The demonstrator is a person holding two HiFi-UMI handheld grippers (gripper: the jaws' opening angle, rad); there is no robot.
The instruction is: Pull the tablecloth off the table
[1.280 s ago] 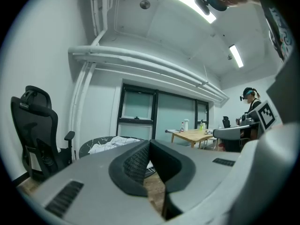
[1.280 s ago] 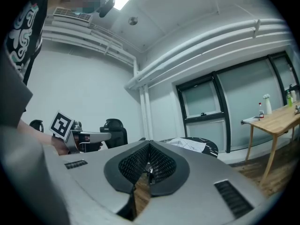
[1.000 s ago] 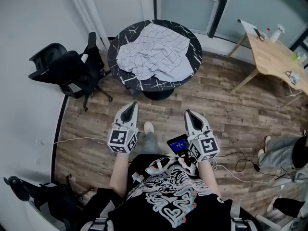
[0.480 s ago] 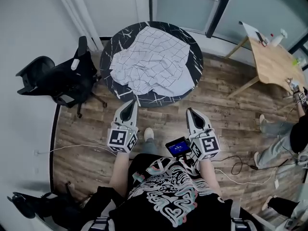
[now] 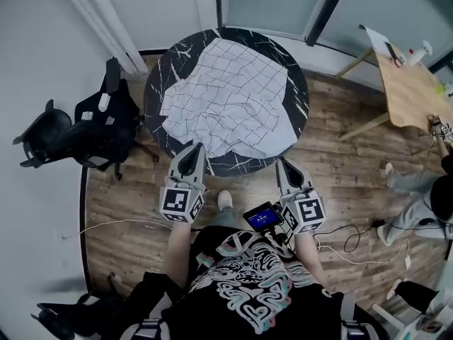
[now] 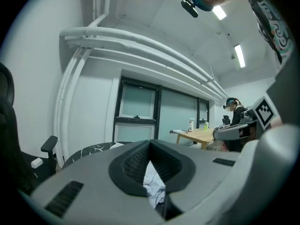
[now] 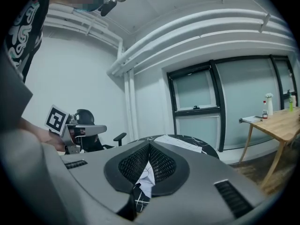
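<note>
A white checked tablecloth (image 5: 230, 98) lies crumpled on a round black marble-patterned table (image 5: 164, 69). My left gripper (image 5: 197, 148) is shut and empty, its tip just at the table's near edge below the cloth's front fold. My right gripper (image 5: 281, 162) is shut too, with nothing in it, beside the near right rim. In the left gripper view the cloth (image 6: 153, 183) shows past the closed tips of that left gripper (image 6: 150, 143). The right gripper view has the cloth (image 7: 146, 177) and table (image 7: 197, 143) beyond the right gripper (image 7: 149, 146).
A black office chair (image 5: 85, 126) stands left of the table. A wooden desk (image 5: 414, 91) with bottles is at the right, and a seated person (image 5: 425, 197) beside it. White cables (image 5: 117, 225) run over the wood floor. A window wall (image 5: 269, 6) lies behind the table.
I have walked up to the table: it has come nearer in view, and both shut grippers now reach its near edge instead of hanging over bare floor.
</note>
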